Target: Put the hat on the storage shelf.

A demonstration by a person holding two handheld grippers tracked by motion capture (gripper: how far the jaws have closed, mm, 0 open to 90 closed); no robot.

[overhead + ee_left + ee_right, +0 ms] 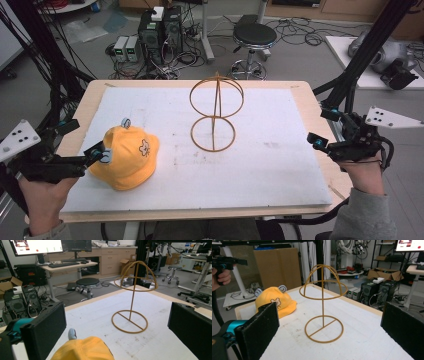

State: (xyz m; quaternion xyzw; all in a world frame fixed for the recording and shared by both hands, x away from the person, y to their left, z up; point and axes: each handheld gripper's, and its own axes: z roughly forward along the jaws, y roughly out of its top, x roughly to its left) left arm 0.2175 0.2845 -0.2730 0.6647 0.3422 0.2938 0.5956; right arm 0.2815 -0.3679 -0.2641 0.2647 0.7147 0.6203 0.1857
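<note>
On the worktop, the yellow cap lies at eight o'clock, untouched between the left claw's wide-open jaws, the right claw gapes empty, and the wire hat stand at centre awaits it.

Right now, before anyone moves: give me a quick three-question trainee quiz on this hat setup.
1. True or false: the yellow cap already sits on the gold wire hat stand.
2. Multiple choice: the left claw is
A. open, right at the cap
B. shut on the stand
C. resting on the stool
3. Short answer: where is the right claw relative to the white mat?

Key
1. False; the cap lies on the mat to the stand's left.
2. A
3. Open, holding nothing, at the table's right edge, apart from cap and stand.
</note>
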